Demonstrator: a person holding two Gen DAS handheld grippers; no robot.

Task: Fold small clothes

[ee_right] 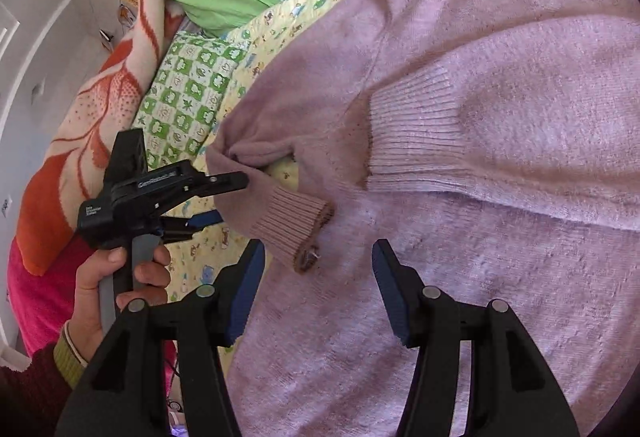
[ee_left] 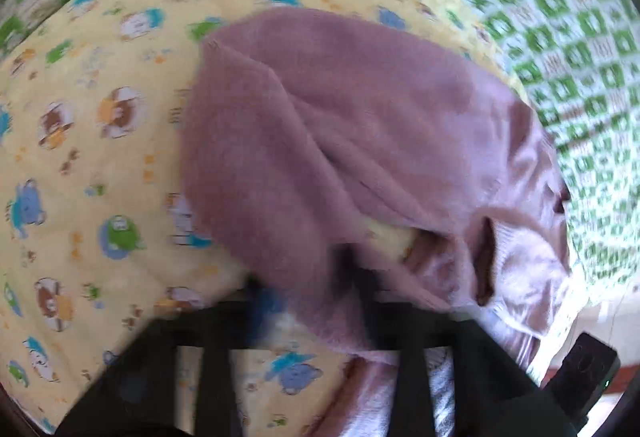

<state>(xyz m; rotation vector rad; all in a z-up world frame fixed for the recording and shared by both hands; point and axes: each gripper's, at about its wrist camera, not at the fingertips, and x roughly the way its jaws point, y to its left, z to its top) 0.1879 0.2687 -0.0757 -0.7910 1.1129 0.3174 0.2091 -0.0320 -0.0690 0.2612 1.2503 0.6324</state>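
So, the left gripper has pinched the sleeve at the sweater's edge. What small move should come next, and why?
Probably the left gripper should carry the sleeve across the sweater. It is shut on the sleeve fold at the edge, with the cuff already lying on the body. The right gripper hovers open and holds nothing.

One pink knit sweater (ee_right: 460,141) lies flat, neckline up, on the yellow animal-print quilt (ee_right: 276,29); both ribbed-cuffed sleeves are folded across its body, one sleeve bunched at the sweater's edge.
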